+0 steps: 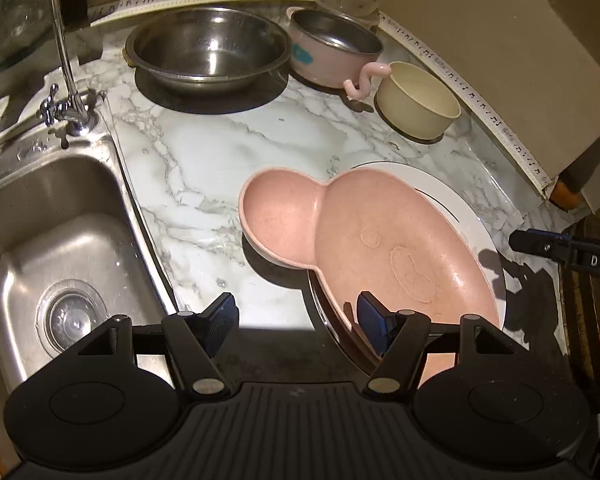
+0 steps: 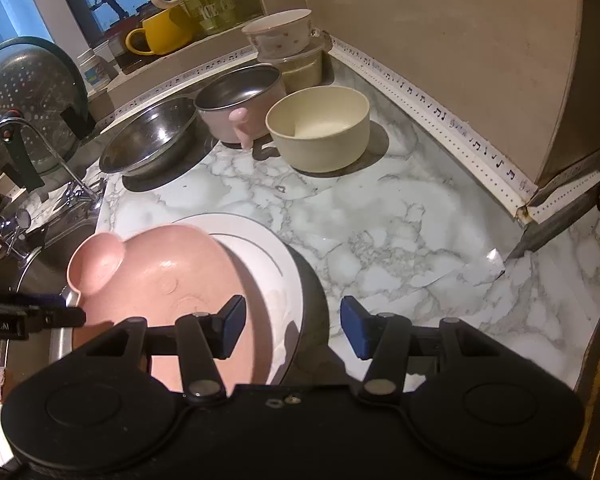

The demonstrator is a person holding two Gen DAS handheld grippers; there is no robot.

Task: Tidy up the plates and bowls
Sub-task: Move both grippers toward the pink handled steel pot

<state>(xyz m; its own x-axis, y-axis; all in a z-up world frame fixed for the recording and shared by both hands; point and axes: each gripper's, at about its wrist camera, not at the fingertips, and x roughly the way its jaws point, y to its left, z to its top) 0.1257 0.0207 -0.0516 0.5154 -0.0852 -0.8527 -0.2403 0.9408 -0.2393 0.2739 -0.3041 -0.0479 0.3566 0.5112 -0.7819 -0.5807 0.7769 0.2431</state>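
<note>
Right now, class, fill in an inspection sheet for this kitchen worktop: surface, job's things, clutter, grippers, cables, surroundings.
Surface: grey-veined marble worktop, film peeling near the front.
Job's things: pink ear-shaped plastic dish lying on round white plate; wide steel bowl, pink steel-lined handled pot and cream round bowl standing at the back; floral white bowl stacked in the corner.
Clutter: nothing seen.
Grippers: left gripper open; right gripper open, both empty.
Cables: nothing seen.
Surroundings: steel sink, chrome tap, yellow mug.
</note>
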